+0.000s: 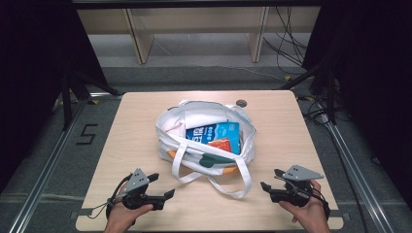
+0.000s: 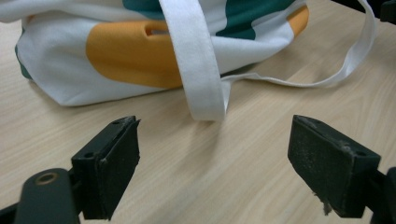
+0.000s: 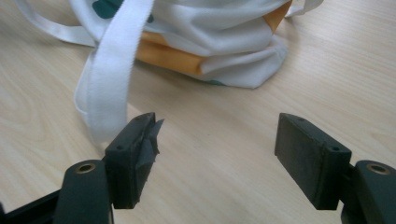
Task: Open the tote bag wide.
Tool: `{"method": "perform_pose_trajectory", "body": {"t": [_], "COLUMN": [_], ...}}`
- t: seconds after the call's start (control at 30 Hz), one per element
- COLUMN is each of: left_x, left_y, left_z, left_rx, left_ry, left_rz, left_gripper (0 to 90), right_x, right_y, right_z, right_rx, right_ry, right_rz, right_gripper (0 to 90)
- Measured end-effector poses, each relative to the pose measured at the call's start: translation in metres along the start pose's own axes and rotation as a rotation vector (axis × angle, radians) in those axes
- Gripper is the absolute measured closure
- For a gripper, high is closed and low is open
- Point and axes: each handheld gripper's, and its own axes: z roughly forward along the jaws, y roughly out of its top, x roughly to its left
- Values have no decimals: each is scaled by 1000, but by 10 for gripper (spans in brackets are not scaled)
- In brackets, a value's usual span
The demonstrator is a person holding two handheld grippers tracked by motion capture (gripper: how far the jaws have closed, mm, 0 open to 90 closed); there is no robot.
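Observation:
A white tote bag (image 1: 194,145) with green and orange patches lies open in the middle of the wooden table (image 1: 136,126). Inside it lies a blue packet (image 1: 214,133) with an orange one (image 1: 221,144) on top. Two white straps (image 1: 177,162) trail toward the front edge. My left gripper (image 1: 163,187) is open at the front left, and its strap loop (image 2: 203,79) lies just beyond the jaws. At the front right my right gripper (image 1: 269,180) is open too. The other strap (image 3: 109,79) hangs next to its left jaw.
A small dark round thing (image 1: 241,102) sits at the table's far edge behind the bag. Wooden shelving legs (image 1: 138,39) and cables (image 1: 286,43) stand on the floor beyond. Metal rails (image 1: 48,160) run along both sides of the table.

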Motion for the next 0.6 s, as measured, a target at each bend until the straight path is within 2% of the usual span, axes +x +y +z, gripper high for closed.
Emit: {"method": "perform_pose_trajectory", "body": {"t": [0.03, 0.1, 0.13, 0.17, 0.2, 0.23, 0.27, 0.3, 0.37, 0.4, 0.43, 0.47, 0.53, 0.57, 0.6], "left_x": [-1, -3, -3, -3, -2, -2, -1, -1, -1, -1, -1, -1, 0, 0, 0], "left_y": [-1, -3, -3, -4, -4, -4, -4, -5, -5, -6, -6, -6, -6, -6, -6], "left_z": [-1, -2, -2, -2, -3, -3, -2, -1, -1, 0, 0, 1, 0, 0, 1], "left_rx": [3, 4, 8, 7, 16, 19, 19, 14, 27, 27, 26, 23, 32, 39, 38], "left_ry": [1, 1, 2, -2, 4, 8, 2, -3, 9, 5, -1, -3, 1, 2, 4], "left_rz": [-10, -3, -12, -5, 18, 0, 12, 5, 1, -10, -11, -5, 11, 14, -5], "left_gripper": [161, 161, 161, 161, 161, 161, 161, 162, 161, 162, 161, 161, 162, 161, 161], "right_x": [3, 3, 4, 8, 6, 6, 7, 7, 6, 6, 8, 6, 9, 8, 8], "right_y": [-2, -5, -6, -8, -10, -12, -14, -16, -19, -20, -21, -22, -24, -25, -26], "right_z": [-1, -3, -4, -6, -6, -7, -7, -8, -8, -8, -9, -9, -10, -11, -11], "right_rx": [3, -8, -7, 1, -5, -9, -10, -5, -4, -3, 8, 4, 12, 11, 6], "right_ry": [-4, 1, -1, 2, 1, 2, 9, 4, 20, 2, 5, 6, 15, 9, 15], "right_rz": [12, -11, -8, 21, -8, -2, 7, 9, 11, 10, 31, 11, 39, 19, 19], "right_gripper": [309, 309, 309, 308, 309, 309, 308, 308, 308, 306, 301, 295, 294, 294, 294]}}
